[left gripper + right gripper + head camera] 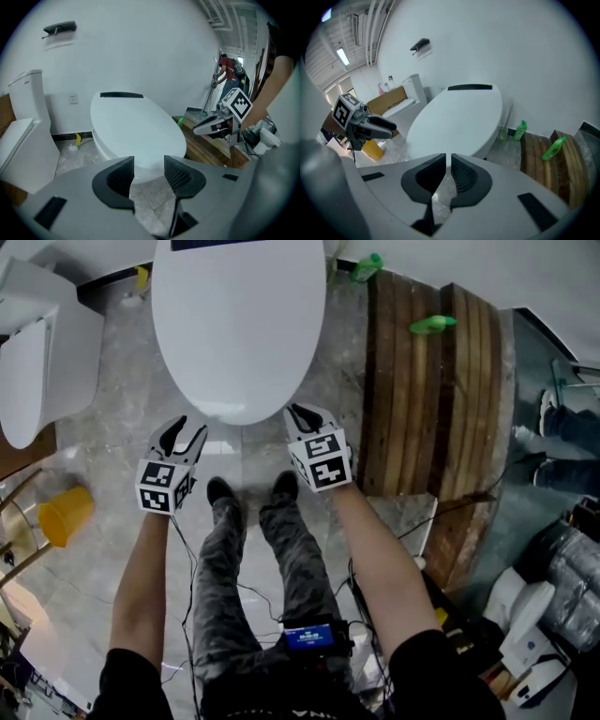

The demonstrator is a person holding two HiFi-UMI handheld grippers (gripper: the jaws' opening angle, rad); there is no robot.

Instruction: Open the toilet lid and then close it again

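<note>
The white toilet lid (239,324) lies shut over the bowl, straight ahead of me. My left gripper (187,426) hovers just off the lid's front left edge, open, with only floor between its pads (149,164). My right gripper (298,413) sits at the lid's front right edge, its jaws shut with nothing in them (448,161). Neither gripper touches the lid (136,131). In the right gripper view the lid (457,117) fills the middle and the left gripper (370,124) shows at the left.
A second white toilet (37,362) stands at the left, with a yellow bucket (64,515) on the floor nearer me. A raised wooden platform (431,390) with a green bottle (431,324) lies to the right. My shoes (220,491) stand before the bowl.
</note>
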